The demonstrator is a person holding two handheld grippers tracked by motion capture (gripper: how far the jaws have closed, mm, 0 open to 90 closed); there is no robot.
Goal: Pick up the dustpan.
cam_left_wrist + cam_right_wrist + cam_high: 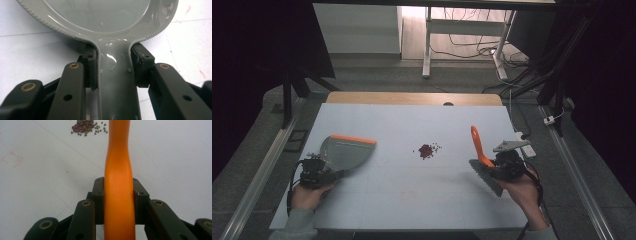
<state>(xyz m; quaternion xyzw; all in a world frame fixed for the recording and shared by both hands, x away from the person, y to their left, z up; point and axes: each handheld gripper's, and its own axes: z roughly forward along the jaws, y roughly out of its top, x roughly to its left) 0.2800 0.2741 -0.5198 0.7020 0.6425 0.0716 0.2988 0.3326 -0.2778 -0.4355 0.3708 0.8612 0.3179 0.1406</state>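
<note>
A grey dustpan (346, 151) with an orange front lip lies at the table's left. My left gripper (314, 171) is shut on its handle (116, 82), with the pan's bowl (100, 15) stretching away ahead of the jaws. At the right, my right gripper (507, 164) is shut on a brush with an orange handle (477, 144) (118, 182); its grey bristles (486, 176) point toward the near edge. A small pile of dark red and green beans (427, 150) (86, 126) lies mid-table between the two tools.
The light blue table top (412, 200) sits on a wooden board whose far edge (412, 97) shows. Beyond it stand a white desk frame (428, 40) and floor cables (472, 47). Metal rails (257, 175) run along both sides of the table.
</note>
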